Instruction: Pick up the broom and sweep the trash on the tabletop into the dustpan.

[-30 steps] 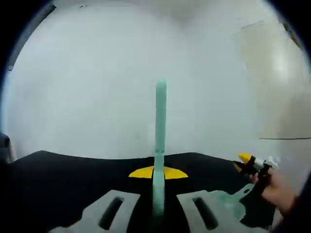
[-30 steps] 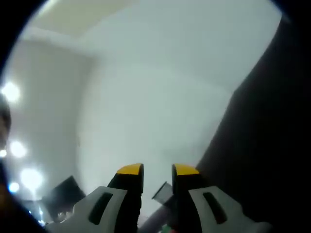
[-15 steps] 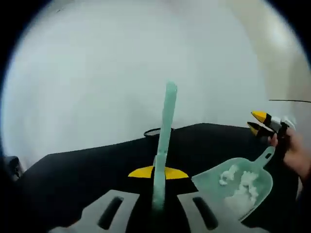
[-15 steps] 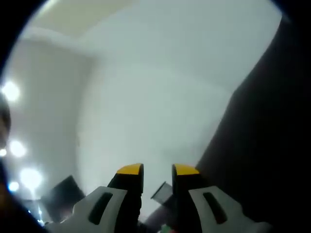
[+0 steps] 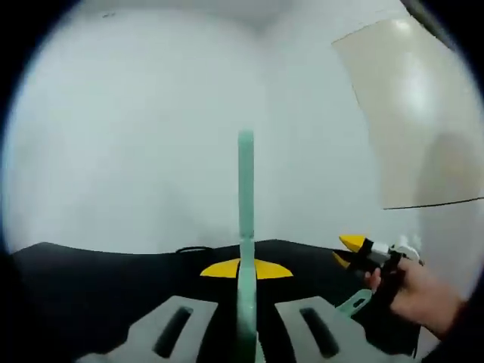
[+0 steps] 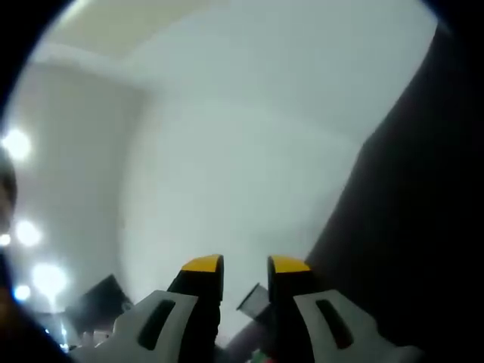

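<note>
Two grippers are working: the left gripper [image 5: 246, 266] is clamping the broom [image 5: 246, 204] by its thin, stiff, light handle, upright over the black tabletop [image 5: 98, 283]. The right gripper [image 5: 349, 249] is pinching the dustpan [image 5: 354, 304] handle near the tabletop's right edge.

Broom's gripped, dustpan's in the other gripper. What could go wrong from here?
1. The left gripper pinches the thin teal broom handle low down, most of it standing above the jaws; it may pivot or slip under sweeping load.
2. The right gripper holds only the dustpan handle near the black tabletop edge; tipping could spill what it holds.
3. Both views point mostly at the wall, so sweeping is poorly seen.
</note>
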The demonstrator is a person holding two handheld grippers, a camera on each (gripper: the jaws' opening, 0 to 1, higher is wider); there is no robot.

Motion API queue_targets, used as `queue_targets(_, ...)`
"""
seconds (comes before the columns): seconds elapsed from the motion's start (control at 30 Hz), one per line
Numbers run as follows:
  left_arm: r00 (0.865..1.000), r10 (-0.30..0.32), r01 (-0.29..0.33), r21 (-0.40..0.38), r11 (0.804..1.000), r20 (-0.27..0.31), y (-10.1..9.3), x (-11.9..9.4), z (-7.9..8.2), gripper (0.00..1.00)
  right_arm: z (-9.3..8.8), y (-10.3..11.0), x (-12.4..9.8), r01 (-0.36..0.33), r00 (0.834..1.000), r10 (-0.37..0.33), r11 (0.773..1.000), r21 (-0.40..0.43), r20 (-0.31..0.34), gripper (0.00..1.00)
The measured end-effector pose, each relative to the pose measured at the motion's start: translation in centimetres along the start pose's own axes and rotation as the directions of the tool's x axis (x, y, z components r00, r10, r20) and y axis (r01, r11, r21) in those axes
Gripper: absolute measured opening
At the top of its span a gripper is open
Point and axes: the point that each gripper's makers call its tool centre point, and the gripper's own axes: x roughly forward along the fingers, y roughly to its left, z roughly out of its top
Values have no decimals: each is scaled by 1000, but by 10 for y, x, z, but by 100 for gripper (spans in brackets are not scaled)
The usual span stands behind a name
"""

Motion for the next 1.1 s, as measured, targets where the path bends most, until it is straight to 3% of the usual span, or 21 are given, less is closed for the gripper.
queue_targets(0.1, 992, 110, -106, 53, 993, -65, 40, -9, -17, 2, 0, 1, -1, -4, 1000, 4, 1000, 2, 5, 25)
queue_targets(0.2, 987, 134, -132, 20, 991, -84, 56, -9, -35, 2, 1, 1, -1, -6, 1000, 6, 1000, 4, 8, 25)
queue_targets(0.23, 986, 121, -122, 0, 993, -113, 53, -7, -43, 2, 1, 1, -1, -5, 1000, 5, 1000, 3, 8, 25)
queue_targets(0.3, 988, 102, -104, -13, 994, -119, 42, -3, -51, 2, 1, 1, 0, -3, 1000, 3, 1000, 1, 6, 25)
queue_targets(0.37, 990, 50, -53, -17, 998, -128, 20, 5, -57, 2, 1, 1, -1, -3, 1000, 3, 1000, 1, 6, 25)
queue_targets(0.47, 989, 41, -30, 80, 996, -140, -2, 12, -57, 4, 1, 1, -1, 0, 1000, 0, 1000, 0, 5, 25)
queue_targets(0.57, 994, 3, 6, 85, 996, -110, -20, 15, -50, 2, 1, 1, -1, 1, 1000, -1, 1000, -3, 4, 25)
queue_targets(0.6, 994, -59, 62, 21, 998, -88, -35, 19, -45, 2, 1, 1, -1, 1, 1000, -1, 1000, -2, 4, 25)
queue_targets(0.63, 993, -82, 84, 12, 996, -79, -42, 20, -43, 2, 1, 1, -1, 1, 1000, -1, 1000, -1, 6, 25)
queue_targets(0.7, 994, -64, 71, 79, 994, -84, -43, 21, -39, 2, 1, 1, -1, 1, 1000, -1, 1000, -1, 7, 25)
queue_targets(0.77, 998, -62, 64, 101, 993, -23, -43, 19, -23, 2, 1, 1, -1, 0, 1000, 0, 1000, 1, 6, 25)
queue_targets(0.93, 993, -93, 90, 48, 995, 67, -35, 7, 9, 2, 1, 0, 0, -1, 1000, 1, 1000, 2, 5, 25)
queue_targets(1.0, 989, -127, 126, 16, 992, 73, -33, 6, 15, 2, 1, 0, 0, -2, 1000, 2, 1000, 1, 6, 25)
queue_targets(1.1, 990, -125, 126, -22, 992, 70, -24, 7, 14, 2, 1, 0, 0, -3, 1000, 3, 1000, 4, 8, 25)
